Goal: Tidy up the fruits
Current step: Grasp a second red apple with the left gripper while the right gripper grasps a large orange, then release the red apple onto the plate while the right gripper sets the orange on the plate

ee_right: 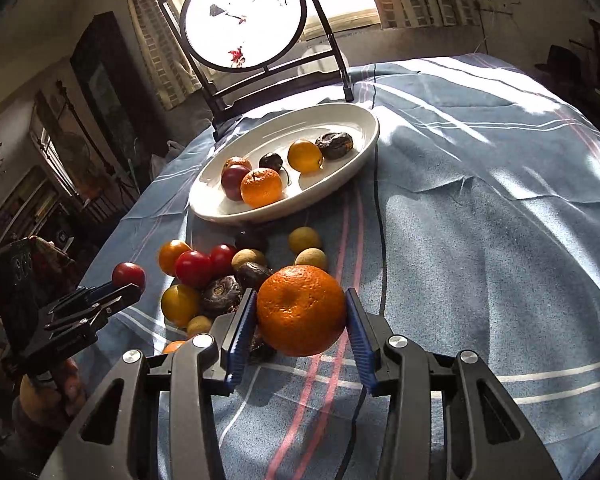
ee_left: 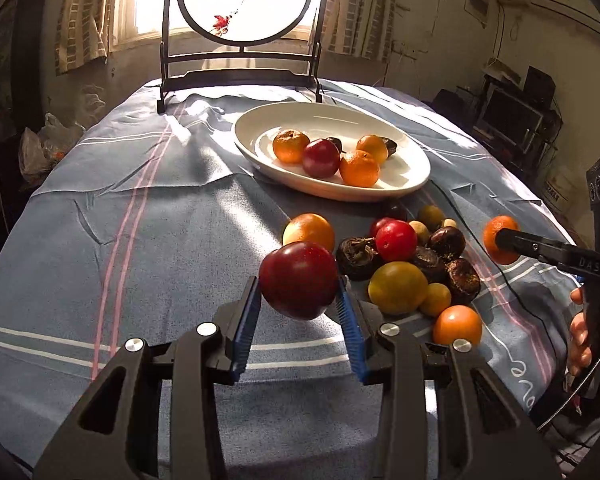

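Note:
My left gripper (ee_left: 299,286) is shut on a dark red plum (ee_left: 298,278), held above the cloth near the fruit pile (ee_left: 412,264). It also shows in the right wrist view (ee_right: 134,288) with the plum (ee_right: 128,274). My right gripper (ee_right: 302,310) is shut on an orange tangerine (ee_right: 300,310), held above the cloth; it shows at the right of the left wrist view (ee_left: 500,240) with the tangerine (ee_left: 496,240). A white oval plate (ee_left: 408,188) (ee_right: 364,140) beyond the pile holds several tangerines, a plum and dark fruits.
A striped blue tablecloth (ee_left: 140,240) covers the table. A dark framed round screen (ee_left: 244,4) stands at the table's far edge behind the plate. A thin black cable (ee_right: 378,216) runs across the cloth. Furniture and shelves surround the table.

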A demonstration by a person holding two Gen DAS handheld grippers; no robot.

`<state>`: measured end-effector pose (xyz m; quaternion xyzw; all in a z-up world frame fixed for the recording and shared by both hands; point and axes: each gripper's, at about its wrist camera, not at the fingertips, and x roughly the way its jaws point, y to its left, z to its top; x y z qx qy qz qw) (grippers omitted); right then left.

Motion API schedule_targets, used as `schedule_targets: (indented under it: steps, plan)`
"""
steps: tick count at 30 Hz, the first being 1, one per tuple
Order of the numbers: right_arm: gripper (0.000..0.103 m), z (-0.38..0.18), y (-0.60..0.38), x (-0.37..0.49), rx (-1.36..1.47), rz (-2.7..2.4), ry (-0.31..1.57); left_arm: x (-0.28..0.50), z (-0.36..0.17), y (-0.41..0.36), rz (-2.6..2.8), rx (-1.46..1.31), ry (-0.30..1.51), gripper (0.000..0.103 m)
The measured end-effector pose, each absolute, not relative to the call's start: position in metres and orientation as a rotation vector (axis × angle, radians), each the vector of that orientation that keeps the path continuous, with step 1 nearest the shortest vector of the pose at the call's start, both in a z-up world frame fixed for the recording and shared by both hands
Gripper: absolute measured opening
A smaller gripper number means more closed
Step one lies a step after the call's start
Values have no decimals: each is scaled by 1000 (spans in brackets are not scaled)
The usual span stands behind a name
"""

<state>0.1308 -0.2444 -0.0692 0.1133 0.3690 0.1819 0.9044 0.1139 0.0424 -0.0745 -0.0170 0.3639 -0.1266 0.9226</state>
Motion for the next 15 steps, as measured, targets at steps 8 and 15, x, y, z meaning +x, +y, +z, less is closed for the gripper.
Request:
schedule_targets:
  steps: [8,15]
  plan:
    - [44,-25,-246,190,258,410,713,165,-39,33,-284,-12,705,38]
    - [44,-29,-219,292,320,410,771,261,-38,13,-273,-12,758,38]
